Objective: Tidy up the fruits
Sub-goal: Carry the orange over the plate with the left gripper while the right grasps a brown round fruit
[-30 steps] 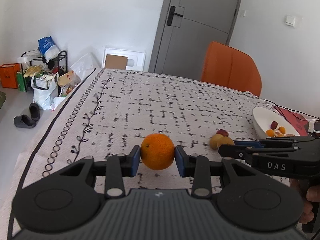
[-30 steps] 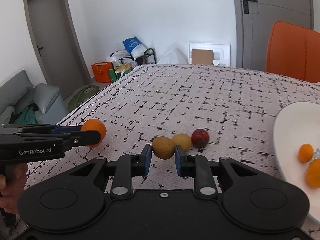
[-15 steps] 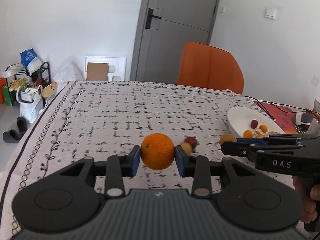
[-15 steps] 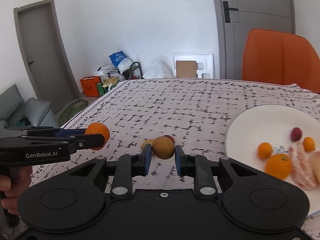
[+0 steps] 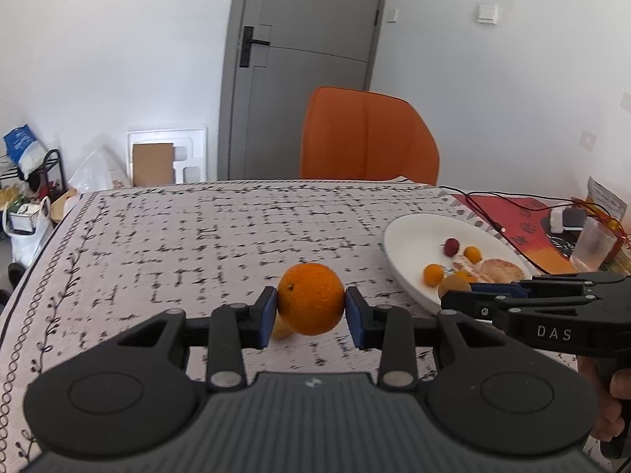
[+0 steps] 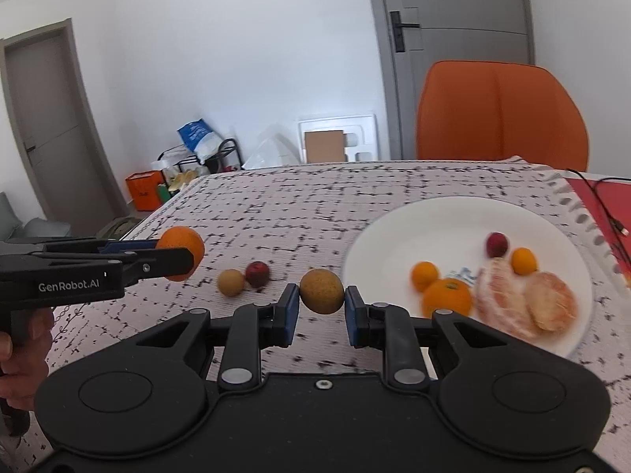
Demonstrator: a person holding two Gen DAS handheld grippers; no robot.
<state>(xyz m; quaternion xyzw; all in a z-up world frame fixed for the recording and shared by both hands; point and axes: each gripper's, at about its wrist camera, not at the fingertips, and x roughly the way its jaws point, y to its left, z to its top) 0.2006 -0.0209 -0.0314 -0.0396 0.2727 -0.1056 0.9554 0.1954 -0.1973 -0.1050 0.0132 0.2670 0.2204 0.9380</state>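
Observation:
My left gripper [image 5: 311, 312] is shut on an orange [image 5: 311, 298], held above the patterned tablecloth [image 5: 197, 244]; in the right wrist view the same orange [image 6: 182, 251] shows at the left. My right gripper [image 6: 320, 309] is shut on a small brown round fruit [image 6: 321, 291], close to the near left rim of the white plate [image 6: 445, 220]. In the left wrist view that brown fruit [image 5: 454, 284] sits at the plate's [image 5: 410, 236] near edge. The plate holds small oranges, a red fruit and peeled citrus pieces [image 6: 524, 301]. A brown fruit [image 6: 230, 282] and a red fruit [image 6: 257, 274] lie on the cloth.
An orange chair [image 5: 368, 136] stands at the table's far side. Right of the plate lie a red mat [image 5: 524, 224], black cables, a charger and a plastic cup [image 5: 591, 245]. Bags and a rack [image 6: 197, 153] crowd the floor at the far left.
Both grippers have carried their fruits to the right, toward the plate, and slightly up. The plate now fills more of each view; the two loose fruits have fallen behind to the left.

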